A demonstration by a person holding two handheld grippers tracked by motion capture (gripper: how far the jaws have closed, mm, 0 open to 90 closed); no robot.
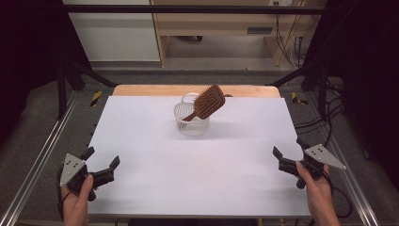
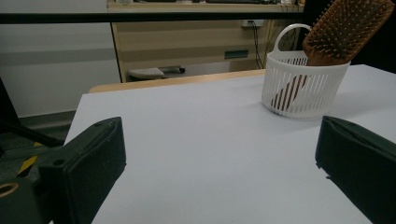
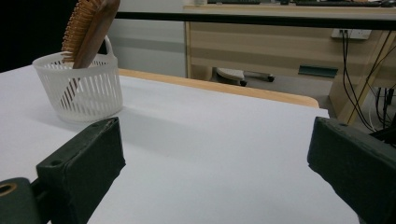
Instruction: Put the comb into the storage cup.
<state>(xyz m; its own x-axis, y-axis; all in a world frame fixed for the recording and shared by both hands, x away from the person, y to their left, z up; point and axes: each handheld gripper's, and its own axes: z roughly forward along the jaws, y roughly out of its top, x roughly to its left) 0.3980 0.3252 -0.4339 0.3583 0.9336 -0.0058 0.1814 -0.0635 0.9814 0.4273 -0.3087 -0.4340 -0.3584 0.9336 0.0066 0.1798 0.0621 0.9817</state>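
Note:
A wooden paddle hairbrush (image 1: 207, 101) (image 2: 344, 29) (image 3: 89, 28) stands handle-down in a small white slatted basket (image 1: 191, 122) (image 2: 303, 88) (image 3: 81, 88) at the far middle of the table, its head leaning out to the right. My left gripper (image 1: 101, 158) (image 2: 219, 172) rests open near the front left edge, nothing between its jaws. At the front right edge my right gripper (image 1: 289, 148) (image 3: 215, 172) is open and holds nothing. Both are well short of the basket.
The white tabletop (image 1: 155, 155) spreads bare between the grippers and the basket. A wooden strip (image 1: 141, 90) borders its far edge. Metal rails (image 1: 37, 160) run along both sides, and cables (image 1: 315, 123) lie on the floor at right.

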